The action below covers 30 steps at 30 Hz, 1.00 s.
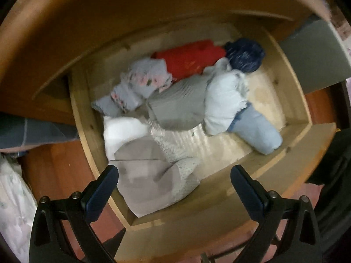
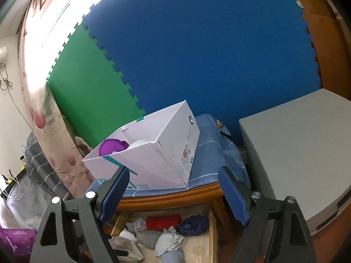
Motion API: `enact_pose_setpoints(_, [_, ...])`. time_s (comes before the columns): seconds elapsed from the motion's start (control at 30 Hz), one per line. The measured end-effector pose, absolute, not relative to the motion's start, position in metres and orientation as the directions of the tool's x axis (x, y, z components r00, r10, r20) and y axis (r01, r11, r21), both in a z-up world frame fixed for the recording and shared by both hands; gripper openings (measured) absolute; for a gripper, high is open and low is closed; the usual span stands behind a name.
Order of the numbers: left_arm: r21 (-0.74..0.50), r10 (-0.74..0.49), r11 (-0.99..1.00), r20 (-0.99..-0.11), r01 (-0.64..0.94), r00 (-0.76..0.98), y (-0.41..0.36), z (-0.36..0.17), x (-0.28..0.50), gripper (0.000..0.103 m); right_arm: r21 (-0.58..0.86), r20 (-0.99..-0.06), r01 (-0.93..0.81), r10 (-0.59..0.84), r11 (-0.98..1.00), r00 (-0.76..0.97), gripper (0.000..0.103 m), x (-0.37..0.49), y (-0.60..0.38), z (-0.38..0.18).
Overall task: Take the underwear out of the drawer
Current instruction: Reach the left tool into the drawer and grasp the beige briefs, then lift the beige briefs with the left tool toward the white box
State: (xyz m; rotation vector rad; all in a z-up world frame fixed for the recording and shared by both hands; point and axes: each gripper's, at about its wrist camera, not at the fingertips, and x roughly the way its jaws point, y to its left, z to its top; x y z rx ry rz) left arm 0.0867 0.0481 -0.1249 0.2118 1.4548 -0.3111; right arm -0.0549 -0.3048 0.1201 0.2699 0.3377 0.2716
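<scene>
Drawer (image 1: pixel 291 100) pulled open | underwear (image 1: pixel 151 175) piled at its near-left corner | left gripper (image 1: pixel 174 185) spread wide above it, nothing held | right gripper (image 2: pixel 173 194) wide, empty | risk: several garments snagged together, loosely heaped.

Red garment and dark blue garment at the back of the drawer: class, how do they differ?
The red garment is plain and lies fairly flat and folded; the dark blue garment is speckled with white and bunched into a rounded ball. The red one sits left of the blue one. Both lie side by side inside the open wooden drawer.
</scene>
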Motion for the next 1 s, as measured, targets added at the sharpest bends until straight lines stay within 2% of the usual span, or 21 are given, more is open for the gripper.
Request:
enact_pose_setpoints(0.27, [0.083, 0.066, 0.944, -0.996, 0.320, 0.064, 0.051, -0.149, 0.092, 0.101, 0.342, -0.294, -0.232, 0.339, 0.910, 0.894, 0.085, -0.054, -0.312, 0.119])
enact_pose_setpoints(0.37, [0.028, 0.024, 0.957, -1.000, 0.287, 0.019, 0.060, -0.158, 0.093, 0.100, 0.358, -0.303, -0.230, 0.346, 0.905, 0.888, 0.085, -0.051, -0.312, 0.117])
enact_pose_setpoints(0.43, [-0.008, -0.004, 0.961, -1.000, 0.277, -0.012, 0.064, -0.164, 0.092, 0.091, 0.356, -0.307, -0.230, 0.346, 0.906, 0.887, 0.085, -0.050, -0.311, 0.116])
enact_pose_setpoints(0.5, [-0.015, -0.006, 0.957, -0.999, 0.288, -0.033, 0.064, -0.168, 0.090, 0.054, 0.350, -0.309, -0.231, 0.344, 0.908, 0.886, 0.085, -0.050, -0.309, 0.116])
enact_pose_setpoints(0.6, [-0.025, -0.023, 0.954, -1.000, 0.298, -0.009, 0.063, -0.163, 0.085, 0.034, 0.351, -0.313, -0.226, 0.341, 0.909, 0.886, 0.085, -0.049, -0.309, 0.116])
enact_pose_setpoints(0.7, [-0.061, -0.070, 0.953, -0.997, 0.297, 0.021, 0.064, -0.151, 0.078, 0.029, 0.361, -0.315, -0.217, 0.337, 0.907, 0.887, 0.085, -0.048, -0.311, 0.115])
enact_pose_setpoints(1.0, [-0.215, -0.263, 0.942, -0.950, 0.258, 0.166, 0.060, -0.079, 0.053, 0.029, 0.374, -0.334, -0.204, 0.336, 0.905, 0.881, 0.085, -0.043, -0.312, 0.112])
